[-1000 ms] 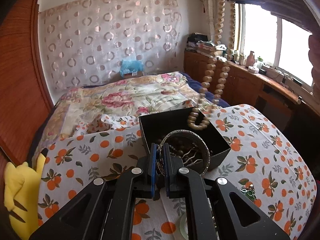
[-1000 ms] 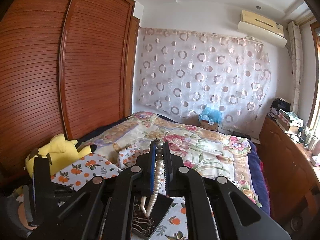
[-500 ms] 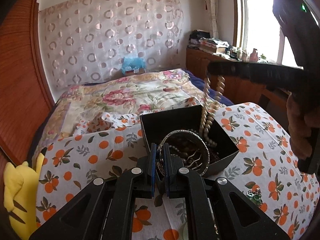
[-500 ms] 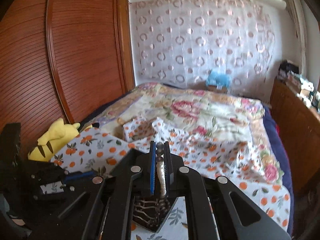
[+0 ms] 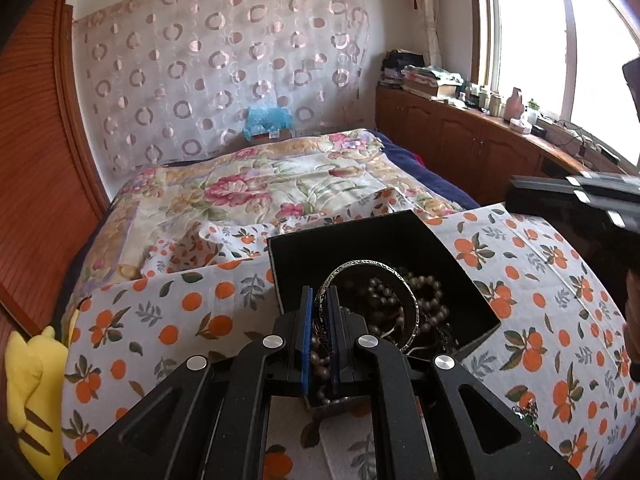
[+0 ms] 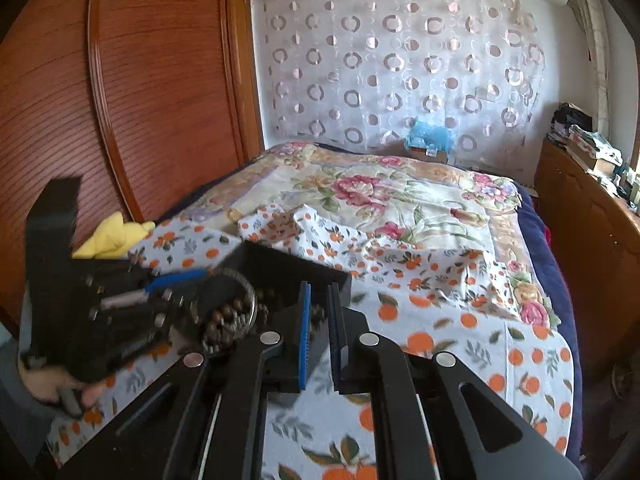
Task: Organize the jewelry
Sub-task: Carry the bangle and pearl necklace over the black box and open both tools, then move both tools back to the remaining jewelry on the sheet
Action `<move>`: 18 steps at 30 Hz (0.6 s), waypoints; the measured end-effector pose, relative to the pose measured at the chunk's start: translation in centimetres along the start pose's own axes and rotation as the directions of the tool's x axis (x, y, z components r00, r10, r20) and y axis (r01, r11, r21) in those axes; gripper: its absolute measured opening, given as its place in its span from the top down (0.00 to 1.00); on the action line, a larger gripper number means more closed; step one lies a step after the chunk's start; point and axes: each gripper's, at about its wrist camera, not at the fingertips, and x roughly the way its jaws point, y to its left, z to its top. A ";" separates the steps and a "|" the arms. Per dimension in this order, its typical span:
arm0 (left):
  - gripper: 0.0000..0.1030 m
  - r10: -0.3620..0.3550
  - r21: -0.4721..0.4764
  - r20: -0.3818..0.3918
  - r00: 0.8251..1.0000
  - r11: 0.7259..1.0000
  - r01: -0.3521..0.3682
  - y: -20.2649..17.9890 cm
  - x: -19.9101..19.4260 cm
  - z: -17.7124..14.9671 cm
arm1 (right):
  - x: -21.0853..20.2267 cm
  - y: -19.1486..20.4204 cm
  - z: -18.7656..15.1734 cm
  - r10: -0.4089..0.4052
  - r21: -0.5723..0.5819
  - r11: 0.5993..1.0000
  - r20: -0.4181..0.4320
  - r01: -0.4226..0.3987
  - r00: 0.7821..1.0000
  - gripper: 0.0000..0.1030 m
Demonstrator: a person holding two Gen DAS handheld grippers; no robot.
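Observation:
An open black box (image 5: 348, 240) stands on the orange-print cloth, with bead necklaces (image 5: 424, 300) heaped inside. My left gripper (image 5: 319, 300) is shut on a silver bangle (image 5: 362, 263), which it holds upright over the box's near corner. The right wrist view shows the same left gripper (image 6: 200, 278) and bangle (image 6: 250, 300) at the box (image 6: 288, 264). My right gripper (image 6: 319, 300) sits low at the box's edge. Its blue pads stand a narrow slit apart with nothing between them. It enters the left wrist view as a black bar, the right gripper (image 5: 520, 196).
The orange-print cloth (image 5: 160, 312) covers the near end of a bed with a floral quilt (image 5: 260, 184). A yellow plush (image 5: 32, 380) lies at the left edge. A small green trinket (image 5: 524, 412) rests on the cloth at the right. A hand (image 6: 48, 384) holds the left gripper.
My right gripper has come down to the box. The pale bead strand that hung from it is gone from its jaws. My left gripper has edged closer to the box with the bangle.

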 end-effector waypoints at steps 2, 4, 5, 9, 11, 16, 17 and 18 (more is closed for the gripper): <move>0.94 0.002 0.002 -0.003 1.000 1.000 -0.002 -0.2 0.3 0.1 | -0.2 -0.1 -1.2 0.001 -0.004 1.000 -0.014 -0.001 1.000 0.91; 0.94 0.000 0.006 -0.004 1.000 1.000 0.000 -0.3 0.4 0.2 | -0.3 -0.3 -1.8 0.004 0.008 1.000 -0.020 -0.003 1.000 0.91; 0.94 0.000 0.007 -0.005 1.000 1.000 0.000 -0.4 0.4 0.2 | -0.4 -0.5 -2.4 0.006 0.015 1.000 -0.022 -0.006 1.000 0.91; 0.91 -0.005 0.003 -0.004 1.000 1.000 0.005 -0.6 0.5 0.3 | -0.7 -0.8 -3.8 0.006 0.022 1.000 -0.027 -0.005 1.000 0.91; 0.83 -0.002 0.007 0.002 1.000 1.000 0.002 -0.7 0.3 0.3 | -0.9 -1.0 -4.5 0.011 0.033 0.999 -0.028 -0.010 1.000 0.91; 0.54 -0.014 0.020 0.024 1.000 1.000 0.013 -1.0 -1.3 -0.1 | -1.5 -1.2 -6.2 0.013 0.049 0.999 -0.033 -0.012 0.999 0.91; 0.48 -0.018 0.020 0.027 0.999 1.000 0.018 -1.0 -1.7 -0.3 | -1.8 -1.3 -6.7 0.016 0.051 0.999 -0.035 -0.014 0.999 0.91; 0.41 -0.025 0.019 0.031 0.999 1.000 0.024 -1.1 -2.2 -0.4 | -2.0 -1.2 -7.0 0.015 0.051 0.999 -0.035 -0.013 0.999 0.91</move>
